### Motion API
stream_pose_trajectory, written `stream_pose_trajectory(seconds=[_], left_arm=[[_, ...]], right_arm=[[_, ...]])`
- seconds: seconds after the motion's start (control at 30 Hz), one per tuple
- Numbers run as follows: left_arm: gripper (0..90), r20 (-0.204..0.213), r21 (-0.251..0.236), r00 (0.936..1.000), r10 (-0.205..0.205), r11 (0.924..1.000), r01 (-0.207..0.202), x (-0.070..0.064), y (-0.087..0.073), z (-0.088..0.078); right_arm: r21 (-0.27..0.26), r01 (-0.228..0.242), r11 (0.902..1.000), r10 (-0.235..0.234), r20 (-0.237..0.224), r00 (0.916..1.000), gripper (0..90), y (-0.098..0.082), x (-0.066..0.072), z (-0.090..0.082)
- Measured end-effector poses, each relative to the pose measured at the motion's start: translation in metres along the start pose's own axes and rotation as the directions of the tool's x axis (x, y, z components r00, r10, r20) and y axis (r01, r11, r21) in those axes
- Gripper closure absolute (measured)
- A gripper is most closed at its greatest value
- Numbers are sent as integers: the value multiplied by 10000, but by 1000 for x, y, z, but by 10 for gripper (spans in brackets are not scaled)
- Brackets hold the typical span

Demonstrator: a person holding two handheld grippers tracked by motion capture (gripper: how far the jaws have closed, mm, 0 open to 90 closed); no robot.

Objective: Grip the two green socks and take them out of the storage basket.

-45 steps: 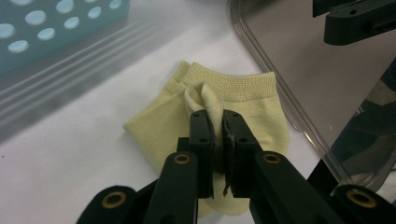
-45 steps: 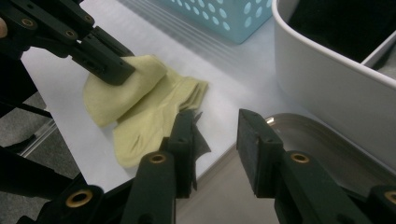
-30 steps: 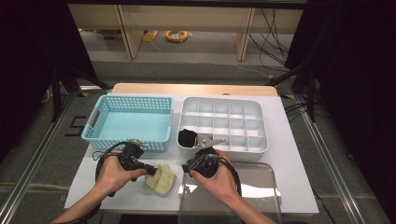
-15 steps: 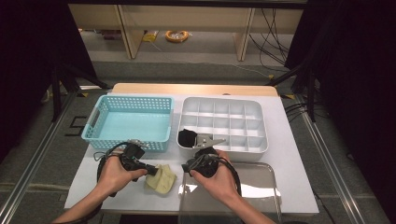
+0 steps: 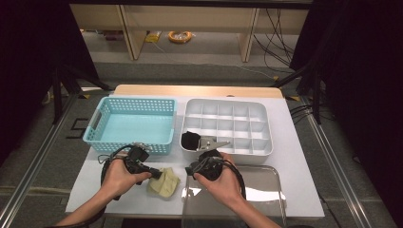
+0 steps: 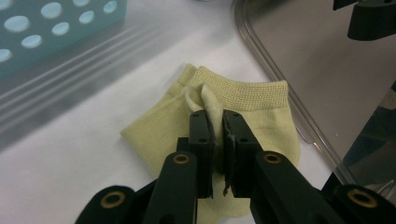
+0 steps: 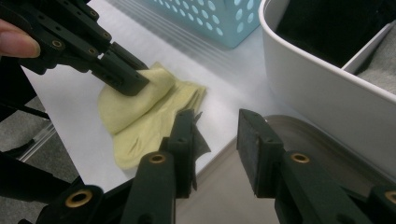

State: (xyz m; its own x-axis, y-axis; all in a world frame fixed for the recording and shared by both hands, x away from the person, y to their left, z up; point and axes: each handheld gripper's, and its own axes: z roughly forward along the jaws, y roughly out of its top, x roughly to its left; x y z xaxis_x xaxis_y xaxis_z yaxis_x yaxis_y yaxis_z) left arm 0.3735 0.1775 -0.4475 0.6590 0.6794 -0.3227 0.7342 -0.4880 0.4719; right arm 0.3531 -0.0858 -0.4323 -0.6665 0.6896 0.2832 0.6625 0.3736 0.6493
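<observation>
Left gripper view is showing the left gripper [image 6: 218,140] with its jaws nearly together, pinching a raised fold of the yellow sock [image 6: 243,105], which is lying on the white desk [image 6: 70,154] just beside the edge of a clear tray [image 6: 299,60]. Right gripper view is showing the right gripper [image 7: 217,140] hovering over that tray's near edge, close to the sock, its jaws standing apart and gripping nothing. Farther back, in the high view, a blue basket [image 5: 130,121] is sitting to the left and a white divided box [image 5: 228,124] to the right, with a black item [image 5: 191,140] resting in the box's near left compartment.
</observation>
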Motion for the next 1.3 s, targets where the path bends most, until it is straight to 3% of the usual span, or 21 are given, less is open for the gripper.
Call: stream_pose_trajectory(seconds=[0.27, 0.3, 0.4, 0.47, 0.5, 0.53, 0.6, 0.67, 0.73, 0.83, 0.87, 0.9, 1.03, 1.17, 1.2, 1.3], left_arm=[[821, -116, 25, 9999, -28, 10000, 28, -2, 1, 1], [817, -94, -11, 9999, -67, 10000, 67, -2, 1, 2], [769, 51, -276, 10000, -4, 9996, 6, -3, 2, 5], [717, 255, -807, 9992, -294, 9962, 313, -9, 3, 9], [669, 488, -838, 9988, 81, 9965, -39, -8, 3, 9], [629, 546, -1262, 9985, -40, 9919, 109, -12, 4, 10], [594, 747, -1726, 9966, 347, 9848, -213, -15, 6, 5], [567, 1107, -2306, 9928, 463, 9728, -197, -17, 6, -3], [571, 989, -2585, 9942, 413, 9659, -144, -16, 4, -13], [685, 681, -2216, 9975, 208, 9751, -52, -12, 0, -17], [727, 910, -1969, 9956, 201, 9804, -19, -10, -1, -15], [762, 747, -1761, 9971, 137, 9844, -3, -11, -3, -12], [820, 929, -955, 9949, 391, 9950, -301, -17, -4, 5], [827, 1036, -776, 9933, 514, 9960, -434, -18, -3, 16], [826, 814, -634, 9951, 568, 9966, -517, -19, -2, 17], [812, 939, -695, 9935, 644, 9959, -580, -18, -3, 21]], right_arm=[[-6, -6, 10000, 6, 21, 10000, 681, 1, 0, -1], [-206, -56, 9998, 57, 54, 10000, 681, 0, 1, 1], [8, -61, 10000, 61, -33, 10000, 681, 1, 1, -1], [4, -53, 10000, 53, -35, 10000, 681, 1, 0, 0], [22, -53, 10000, 53, -43, 10000, 681, 1, 0, 0], [39, -76, 10000, 76, -30, 10000, 681, 0, 0, 0], [30, -53, 10000, 53, -35, 10000, 680, 0, 0, 0], [-59, 18, 10000, -18, -9, 10000, 680, 0, 0, 0], [-47, -7, 10000, 7, 3, 10000, 680, 0, -1, 0], [-47, 1, 10000, -1, 15, 10000, 681, 1, -1, 0], [-42, 21, 10000, -21, -5, 10000, 681, 1, -1, 0], [-41, 22, 10000, -22, -3, 10000, 681, 1, -1, 0], [-62, 40, 10000, -40, 16, 10000, 682, 1, -1, 0], [-46, 62, 10000, -62, -11, 10000, 682, 1, -1, 0], [-36, 42, 10000, -43, -18, 10000, 682, 1, -1, 0], [-39, 63, 10000, -63, 16, 10000, 682, 1, -2, 0]])
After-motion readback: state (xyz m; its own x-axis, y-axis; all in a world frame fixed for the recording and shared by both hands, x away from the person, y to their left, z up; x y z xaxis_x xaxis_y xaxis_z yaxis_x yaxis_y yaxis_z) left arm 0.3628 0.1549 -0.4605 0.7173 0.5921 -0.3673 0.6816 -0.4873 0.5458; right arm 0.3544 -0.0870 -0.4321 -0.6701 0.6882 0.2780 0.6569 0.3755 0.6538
